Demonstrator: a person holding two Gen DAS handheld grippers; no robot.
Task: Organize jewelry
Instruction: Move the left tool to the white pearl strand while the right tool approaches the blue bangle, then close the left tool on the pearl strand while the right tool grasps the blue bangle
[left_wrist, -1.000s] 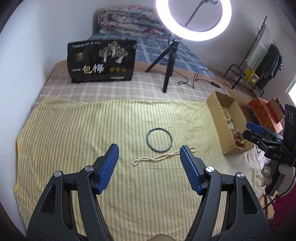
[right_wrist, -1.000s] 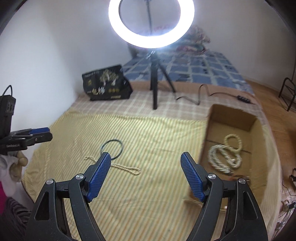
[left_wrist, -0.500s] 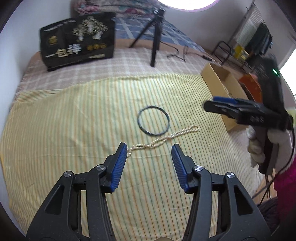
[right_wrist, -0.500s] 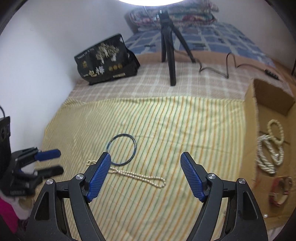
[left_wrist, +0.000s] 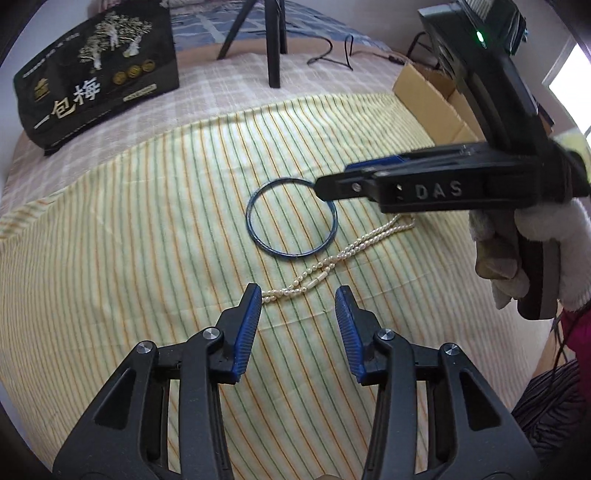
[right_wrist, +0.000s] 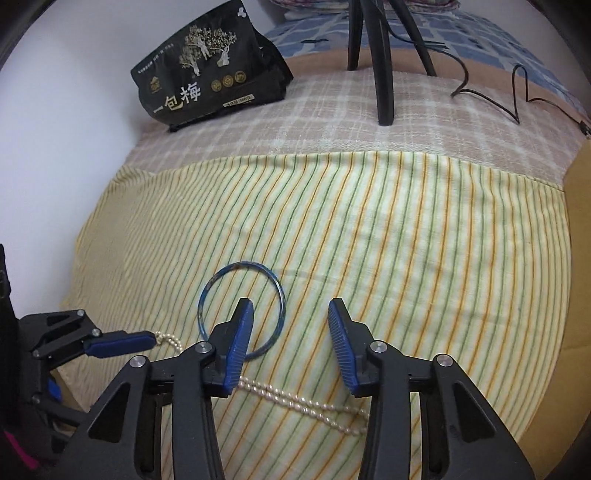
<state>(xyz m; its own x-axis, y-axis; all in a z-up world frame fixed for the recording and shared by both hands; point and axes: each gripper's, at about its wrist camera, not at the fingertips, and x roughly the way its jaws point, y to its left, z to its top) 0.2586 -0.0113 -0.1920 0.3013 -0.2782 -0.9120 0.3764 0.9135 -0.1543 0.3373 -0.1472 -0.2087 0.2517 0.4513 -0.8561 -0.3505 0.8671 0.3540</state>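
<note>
The cloth (left_wrist: 147, 229) is pale yellow with thin green and orange stripes. The bangle (left_wrist: 291, 216) is dark blue; the necklace (left_wrist: 332, 262) is cream pearl. The blanket (right_wrist: 332, 118) is beige-and-white check. The bag (left_wrist: 99, 70) is black with gold and white print. Each hand-held gripper (left_wrist: 298, 314) is black with blue pads (left_wrist: 247, 328). The box (left_wrist: 432, 96) is brown cardboard.

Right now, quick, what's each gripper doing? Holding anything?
Left gripper: open, holding nothing, at one end of the pearl necklace.
Right gripper: open, holding nothing, over the blue bangle.

wall (right_wrist: 55, 110) white | bed (right_wrist: 332, 122) checked cover | window (left_wrist: 569, 77) bright
</note>
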